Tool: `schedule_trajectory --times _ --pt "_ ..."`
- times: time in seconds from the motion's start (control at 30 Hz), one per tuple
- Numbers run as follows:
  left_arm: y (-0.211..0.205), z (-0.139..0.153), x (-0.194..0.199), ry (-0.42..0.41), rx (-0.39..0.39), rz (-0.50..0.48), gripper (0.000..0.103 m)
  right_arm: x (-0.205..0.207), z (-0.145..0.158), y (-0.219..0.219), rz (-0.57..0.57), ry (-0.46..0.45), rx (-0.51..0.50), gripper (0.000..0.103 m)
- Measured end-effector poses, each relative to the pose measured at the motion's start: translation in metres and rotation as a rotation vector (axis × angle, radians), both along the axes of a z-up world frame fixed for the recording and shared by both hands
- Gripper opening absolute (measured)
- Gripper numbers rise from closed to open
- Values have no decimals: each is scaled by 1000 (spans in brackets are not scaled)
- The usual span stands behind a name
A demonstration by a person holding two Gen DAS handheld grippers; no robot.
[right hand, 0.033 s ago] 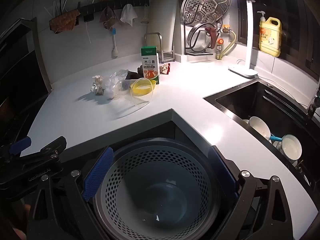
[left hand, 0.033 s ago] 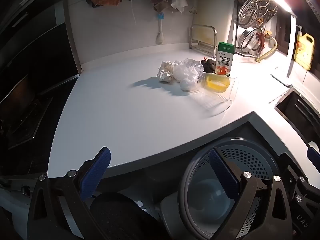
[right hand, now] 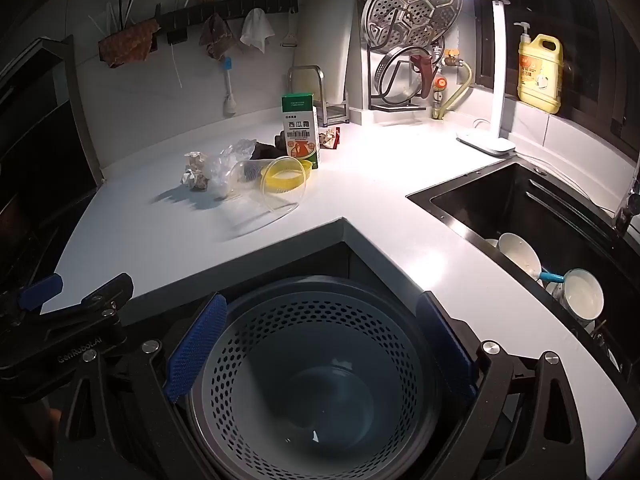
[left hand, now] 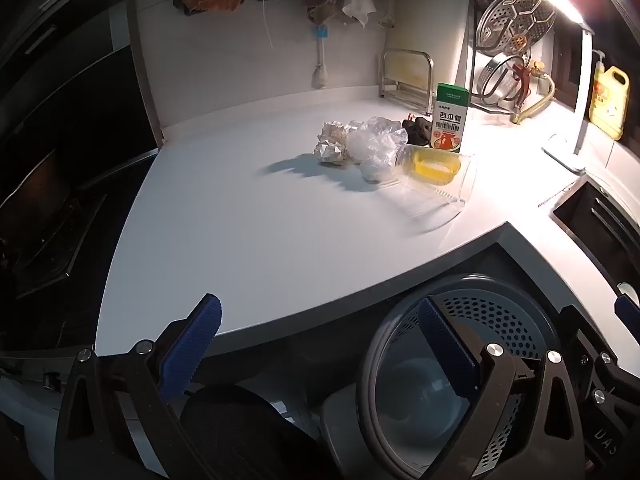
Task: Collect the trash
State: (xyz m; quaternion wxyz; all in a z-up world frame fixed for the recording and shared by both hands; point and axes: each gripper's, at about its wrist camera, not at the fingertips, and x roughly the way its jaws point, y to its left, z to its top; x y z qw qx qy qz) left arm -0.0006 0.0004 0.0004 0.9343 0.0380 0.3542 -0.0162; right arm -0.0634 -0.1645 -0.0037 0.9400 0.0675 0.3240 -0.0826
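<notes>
White counter (right hand: 360, 200) wraps an inner corner under a bright desk lamp (right hand: 496, 80). Nearest, below the counter's front edge, sits a perforated grey trash bin (right hand: 316, 360). Above it hangs the right claw (right hand: 320, 360), jaws wide apart and holding nothing; the left claw (left hand: 320, 360) hovers off the front edge, likewise spread and bare. Farther back, toward the counter's rear, lies the trash: a tipped clear cup (left hand: 436, 184) with a yellow lid (left hand: 436, 164), crumpled plastic wrap (left hand: 372, 144), foil balls (left hand: 332, 144), and an upright green carton (left hand: 450, 120). Mugs (right hand: 580, 296) sit in the sink (right hand: 480, 216) at right.
</notes>
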Motion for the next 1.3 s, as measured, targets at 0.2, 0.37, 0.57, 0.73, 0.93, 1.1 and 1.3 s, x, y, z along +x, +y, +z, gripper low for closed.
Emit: schedule_trajectory --times 0.2,0.37,0.57,0.73,0.93,1.1,1.3 --pt "6 1 -2 -9 -5 1 97 -2 1 -2 3 -1 2 91" --pt "5 0 -1 -3 6 -2 97 0 1 -2 7 2 1 91" --pt "0 4 -2 -3 11 1 97 -2 6 -3 3 -9 2 91" --pt "-1 9 -8 -20 10 -3 97 -7 13 0 7 -25 -3 91" --pt "3 20 -17 -45 3 -1 97 -17 22 1 8 -59 -8 91" --pt "3 27 -24 -63 2 -3 97 -25 29 2 9 -80 -10 91" --pt "3 32 -33 -84 2 -5 97 -35 35 2 7 -104 -14 91"
